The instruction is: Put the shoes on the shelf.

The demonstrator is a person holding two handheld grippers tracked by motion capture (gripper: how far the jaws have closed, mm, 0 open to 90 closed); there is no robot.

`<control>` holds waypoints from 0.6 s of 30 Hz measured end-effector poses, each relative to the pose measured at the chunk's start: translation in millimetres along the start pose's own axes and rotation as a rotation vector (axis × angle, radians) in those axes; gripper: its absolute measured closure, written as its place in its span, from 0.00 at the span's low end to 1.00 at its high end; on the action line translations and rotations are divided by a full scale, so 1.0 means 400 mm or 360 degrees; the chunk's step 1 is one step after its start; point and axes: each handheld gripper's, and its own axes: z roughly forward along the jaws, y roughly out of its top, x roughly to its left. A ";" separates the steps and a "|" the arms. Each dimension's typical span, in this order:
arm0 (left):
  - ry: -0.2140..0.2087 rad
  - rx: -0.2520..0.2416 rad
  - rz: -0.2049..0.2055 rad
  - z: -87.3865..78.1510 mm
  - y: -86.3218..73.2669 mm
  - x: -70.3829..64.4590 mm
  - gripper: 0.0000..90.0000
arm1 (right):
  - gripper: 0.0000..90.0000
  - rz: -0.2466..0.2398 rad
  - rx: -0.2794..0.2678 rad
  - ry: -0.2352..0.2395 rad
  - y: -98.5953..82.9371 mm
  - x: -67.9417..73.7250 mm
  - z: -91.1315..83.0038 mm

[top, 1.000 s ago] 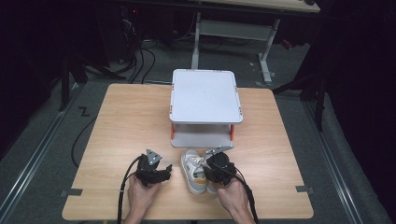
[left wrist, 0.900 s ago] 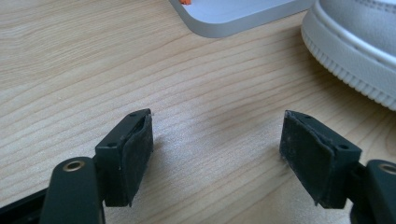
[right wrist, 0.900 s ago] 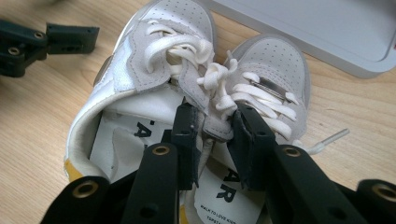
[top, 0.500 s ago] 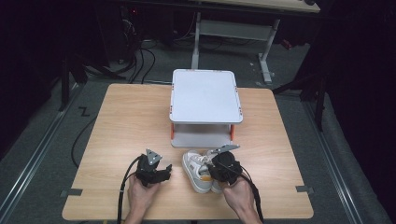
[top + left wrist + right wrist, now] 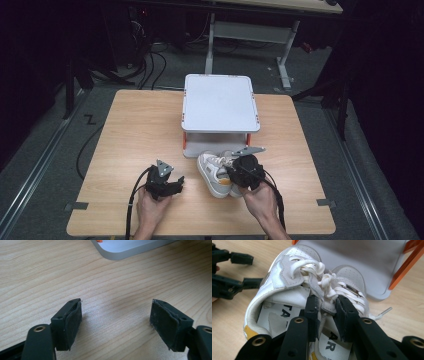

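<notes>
A pair of white shoes [image 5: 216, 173] is seen on the wooden table [image 5: 125, 130], just in front of the grey rack [image 5: 220, 102]. The right gripper [image 5: 325, 312] is clamped on the adjoining inner collars of the two shoes, one jaw inside each. In the right gripper view the laces [image 5: 312, 267] and printed insoles are shown; from above they are hidden. The left gripper [image 5: 115, 315] is held wide open, with bare table between its jaws, well apart from the shoes.
</notes>
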 end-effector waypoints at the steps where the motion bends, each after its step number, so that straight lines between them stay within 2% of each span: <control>1: 0.0000 0.0001 -0.0001 0.000 0.000 0.000 0.29 | 0.81 -0.0007 -0.0008 -0.0010 0.005 -0.003 0.001; 10: 0.0001 -0.0001 0.0004 0.001 0.001 -0.002 0.29 | 0.81 0.0002 -0.0025 -0.0102 0.041 -0.029 0.053; 18: 0.0001 -0.0001 0.0003 0.001 0.001 -0.002 0.29 | 0.81 -0.0002 -0.0081 -0.0158 0.078 -0.038 0.094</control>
